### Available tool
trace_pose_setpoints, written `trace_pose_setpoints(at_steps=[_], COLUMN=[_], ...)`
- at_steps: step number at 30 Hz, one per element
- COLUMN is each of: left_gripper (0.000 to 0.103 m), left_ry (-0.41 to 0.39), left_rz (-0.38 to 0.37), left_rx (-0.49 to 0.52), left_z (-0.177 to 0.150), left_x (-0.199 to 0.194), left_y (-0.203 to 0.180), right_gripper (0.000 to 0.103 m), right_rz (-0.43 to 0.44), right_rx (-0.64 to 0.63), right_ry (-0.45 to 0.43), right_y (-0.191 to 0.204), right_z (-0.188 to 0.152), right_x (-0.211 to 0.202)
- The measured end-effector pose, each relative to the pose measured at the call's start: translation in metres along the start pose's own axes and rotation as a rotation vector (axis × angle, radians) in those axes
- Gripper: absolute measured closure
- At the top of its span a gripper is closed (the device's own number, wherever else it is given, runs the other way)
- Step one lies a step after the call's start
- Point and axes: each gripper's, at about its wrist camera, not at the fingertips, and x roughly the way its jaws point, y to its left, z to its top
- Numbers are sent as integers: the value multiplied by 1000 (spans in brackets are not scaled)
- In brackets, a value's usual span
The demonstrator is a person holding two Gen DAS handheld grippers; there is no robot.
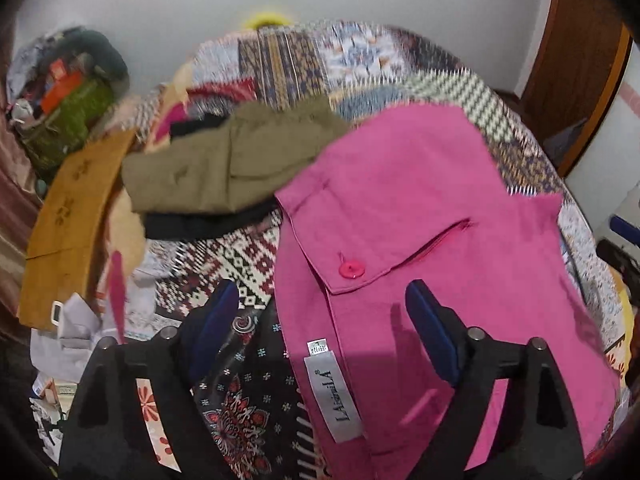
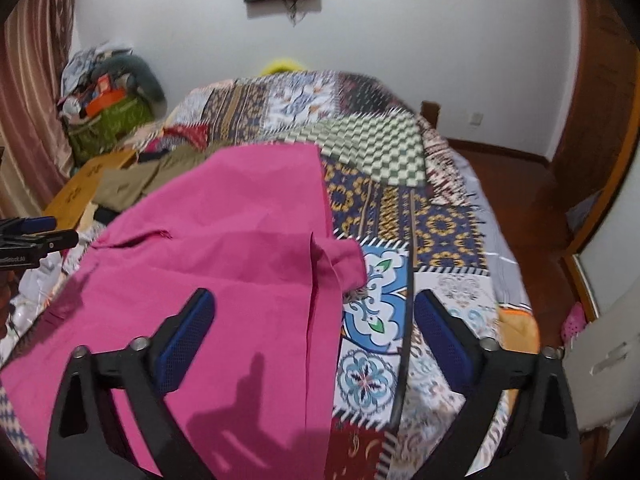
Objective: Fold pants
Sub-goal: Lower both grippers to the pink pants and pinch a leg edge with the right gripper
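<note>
Pink pants (image 1: 432,216) lie spread flat on the patchwork bed cover (image 1: 248,260), waistband near me, with a pink button (image 1: 351,270) and a white label (image 1: 338,396). They also show in the right wrist view (image 2: 224,240). My left gripper (image 1: 322,312) is open above the left waistband edge and holds nothing. My right gripper (image 2: 316,316) is open above the pants' right edge, where a small flap (image 2: 344,260) is turned up. The left gripper's tip (image 2: 36,232) shows at the left of the right wrist view.
Olive pants (image 1: 224,168) and dark clothes are stacked left of the pink pants. A mustard garment (image 1: 68,216) lies further left. A pile of bags (image 2: 108,104) stands by the curtain. The bed cover (image 2: 420,232) is bare on the right, with wooden floor (image 2: 512,184) beyond.
</note>
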Motion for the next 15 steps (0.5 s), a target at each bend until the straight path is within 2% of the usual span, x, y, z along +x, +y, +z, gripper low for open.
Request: trace_pose_setpoints(at_steps=[3, 6, 8, 11, 15], left_gripper=[27, 34, 46, 49, 49], left_ry=[56, 102, 134, 143, 133], left_rz=[-42, -79, -120, -160, -172], left_rx=[5, 26, 47, 72, 75], left_z=[2, 3, 2, 0, -1], left_x=[13, 23, 28, 31, 31], left_y=[0, -3, -9, -16, -14], right_gripper=[31, 41, 43, 45, 65], right_rz=[44, 100, 148, 180, 195], right_rx=[-5, 9, 24, 23, 9], right_ry=[52, 89, 103, 105, 141], right_y=[-5, -7, -8, -6, -1], right_z=[4, 8, 10, 11, 14], right_x=[21, 38, 48, 60, 78])
